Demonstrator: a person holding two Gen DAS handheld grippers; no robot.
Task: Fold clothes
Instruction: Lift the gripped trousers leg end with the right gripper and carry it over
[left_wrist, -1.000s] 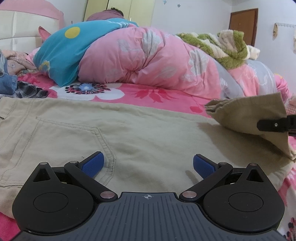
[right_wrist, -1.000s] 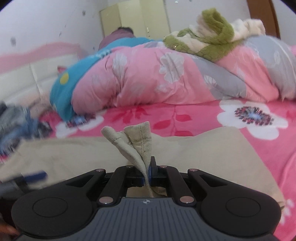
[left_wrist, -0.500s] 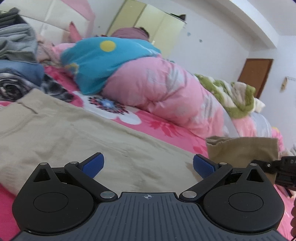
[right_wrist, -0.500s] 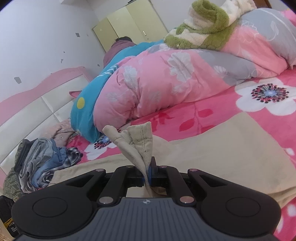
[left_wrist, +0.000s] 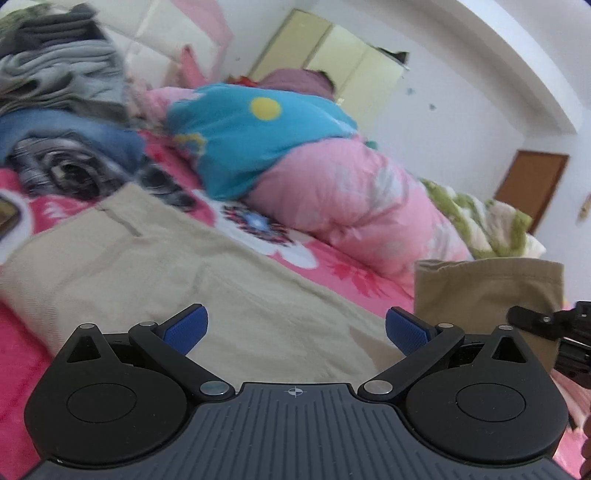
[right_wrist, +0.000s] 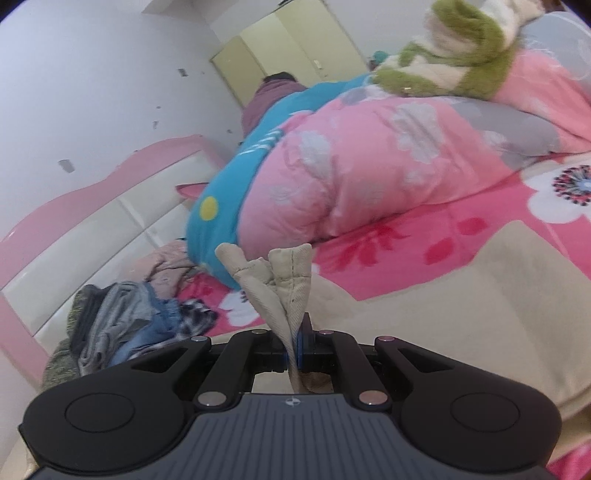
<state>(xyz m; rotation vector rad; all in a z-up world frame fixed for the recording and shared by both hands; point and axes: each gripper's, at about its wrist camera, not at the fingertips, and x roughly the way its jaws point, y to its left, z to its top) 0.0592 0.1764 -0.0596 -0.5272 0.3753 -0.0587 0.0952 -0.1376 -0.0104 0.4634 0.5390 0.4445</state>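
Right gripper (right_wrist: 293, 350) stays pinched on the hem of the khaki trousers (left_wrist: 155, 269), now lifted higher off the floral bedsheet (left_wrist: 343, 273). Left gripper (left_wrist: 295, 328) has swung over the trousers, blue pads spread, empty. Fold-over of the leg appears underway.

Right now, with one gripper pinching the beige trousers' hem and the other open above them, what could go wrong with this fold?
1. The right gripper pinches only a narrow bunched strip of the beige cotton trousers; the hem could slip out.
2. The left gripper is open and pins nothing, so the whole garment may drag across the pink flowered bedsheet instead of folding.
3. The loose pile of grey and denim clothes lies close; the trousers could snag it.
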